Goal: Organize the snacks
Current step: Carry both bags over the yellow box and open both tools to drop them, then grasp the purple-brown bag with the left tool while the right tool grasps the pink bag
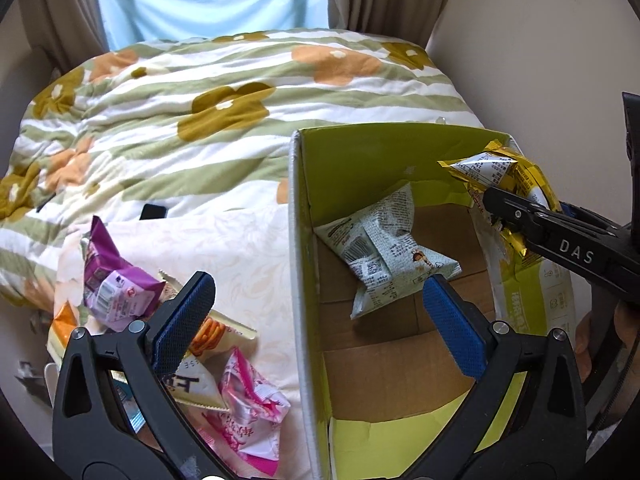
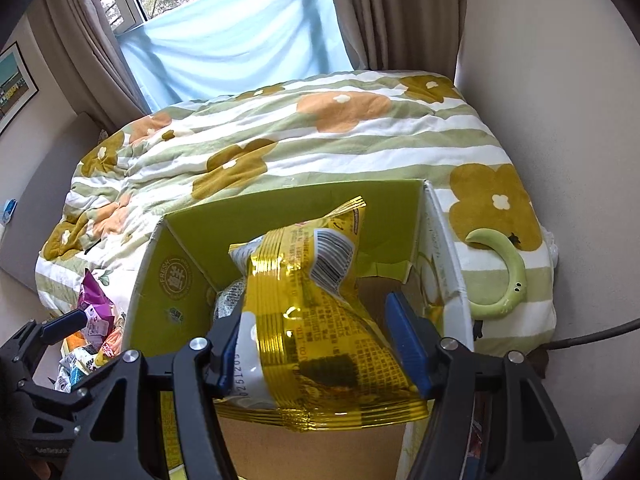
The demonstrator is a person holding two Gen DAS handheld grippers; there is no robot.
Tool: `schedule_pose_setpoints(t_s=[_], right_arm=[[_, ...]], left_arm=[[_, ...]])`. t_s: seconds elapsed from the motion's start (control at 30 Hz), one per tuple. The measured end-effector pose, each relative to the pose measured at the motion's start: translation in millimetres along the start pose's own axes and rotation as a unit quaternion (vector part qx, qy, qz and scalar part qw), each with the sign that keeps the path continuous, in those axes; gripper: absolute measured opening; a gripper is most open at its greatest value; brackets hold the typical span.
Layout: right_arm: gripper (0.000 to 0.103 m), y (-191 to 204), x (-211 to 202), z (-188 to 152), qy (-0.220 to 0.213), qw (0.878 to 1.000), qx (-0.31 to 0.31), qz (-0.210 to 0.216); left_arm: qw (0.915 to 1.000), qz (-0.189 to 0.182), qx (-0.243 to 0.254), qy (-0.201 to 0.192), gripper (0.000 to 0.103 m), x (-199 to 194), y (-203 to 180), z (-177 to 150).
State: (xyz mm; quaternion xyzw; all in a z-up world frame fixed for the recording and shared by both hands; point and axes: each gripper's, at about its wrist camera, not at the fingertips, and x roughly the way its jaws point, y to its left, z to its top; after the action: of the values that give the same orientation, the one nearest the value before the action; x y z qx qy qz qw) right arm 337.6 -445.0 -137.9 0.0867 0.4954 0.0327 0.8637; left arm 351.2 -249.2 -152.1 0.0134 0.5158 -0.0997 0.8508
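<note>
Packet (image 2: 316, 320) in right claw (image 2: 320, 344)

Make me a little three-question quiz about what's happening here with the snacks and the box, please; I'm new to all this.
1. True or false: the right gripper is empty.
2. Which packet already lies on the floor of the cardboard box? A) the purple packet B) the pale printed packet C) the pink packet
3. Fill in: the left gripper has its jaws ____ and holds nothing.

Key:
1. False. It grips the gold snack packet above the box.
2. B. The pale printed packet is inside; the purple packet and pink packet lie outside, left of the box.
3. Open.
</note>
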Motion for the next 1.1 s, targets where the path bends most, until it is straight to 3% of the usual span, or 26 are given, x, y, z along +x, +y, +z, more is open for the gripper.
schedule_pose_setpoints(t_s=[0.13,0.2,0.23,0.6,1.1], right_arm=[[0.067,1,15,1,0.003,1.0,0.01,0.001],[0.097,-1,17,0,-0.001,1.0,0.017,-0.005],[0.101,-2,17,-1,-0.002,1.0,0.017,-0.003],[0.102,-5,-17,-16,-0.018,1.0,0.0,0.001],[0.102,11,-103,-26,-0.079,0.996,-0.043,0.016]], left_arm=[[0.9999,-0.008,-0.009,-0.003,0.103,-7,9,-5],[0.9999,-0.007,-0.011,-0.003,0.103,-9,10,-8],[0.9999,-0.003,-0.011,-0.003,0.103,-9,11,-10],[0.9998,0.002,0.0,-0.022,0.103,-30,-5,-13],[0.9939,0.03,0.001,-0.106,0.103,-125,-18,-26]])
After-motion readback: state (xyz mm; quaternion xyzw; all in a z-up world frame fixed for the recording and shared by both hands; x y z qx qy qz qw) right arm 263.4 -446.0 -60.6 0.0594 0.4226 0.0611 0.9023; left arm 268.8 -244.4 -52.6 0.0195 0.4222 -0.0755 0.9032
